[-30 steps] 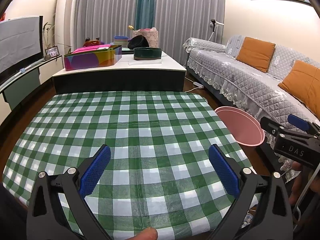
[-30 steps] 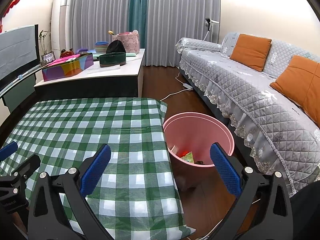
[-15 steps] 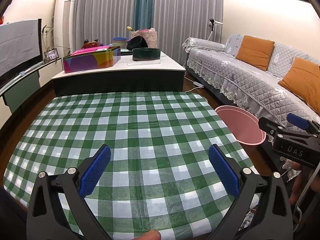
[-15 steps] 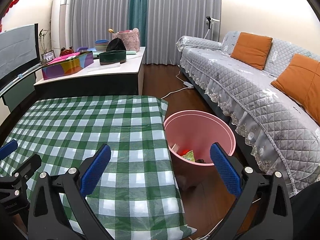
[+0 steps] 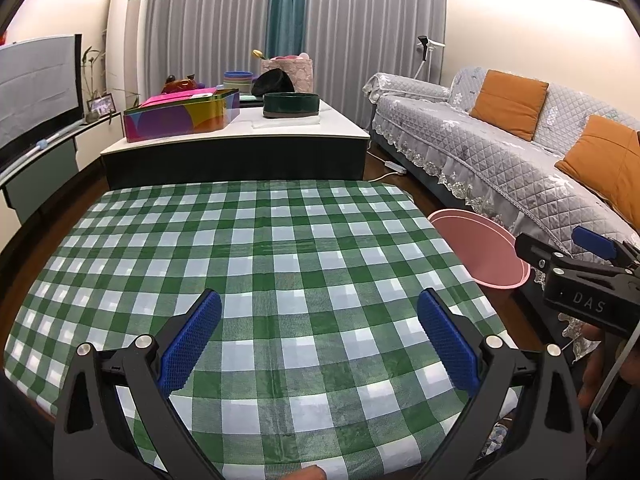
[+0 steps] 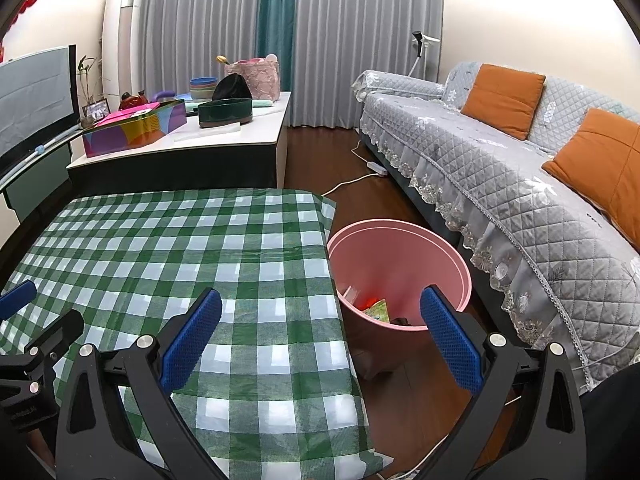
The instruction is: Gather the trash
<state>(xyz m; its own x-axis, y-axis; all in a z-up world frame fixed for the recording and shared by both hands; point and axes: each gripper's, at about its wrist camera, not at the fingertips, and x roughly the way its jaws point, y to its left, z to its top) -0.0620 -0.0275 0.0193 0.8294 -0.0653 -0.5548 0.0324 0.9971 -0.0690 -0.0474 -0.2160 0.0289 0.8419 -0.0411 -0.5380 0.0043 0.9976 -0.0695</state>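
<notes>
A pink trash bin [image 6: 400, 264] stands on the floor to the right of the table with the green checked cloth [image 6: 200, 248]. Several scraps of trash [image 6: 376, 309] lie at its bottom. The bin also shows in the left wrist view [image 5: 480, 252]. My left gripper [image 5: 320, 338] is open and empty above the near half of the cloth [image 5: 260, 264]. My right gripper [image 6: 320, 338] is open and empty, held over the table's right edge and the bin. I see no trash on the cloth.
A grey sofa [image 6: 520, 168] with orange cushions runs along the right. A white-topped coffee table [image 5: 240, 136] behind holds a colourful box [image 5: 180, 116], a dark bowl [image 5: 291, 104] and other items. A power cord [image 6: 352, 180] lies on the wood floor.
Both grippers have drawn back and risen slightly, so the table and bin look a little further away. Both stay open and empty.
</notes>
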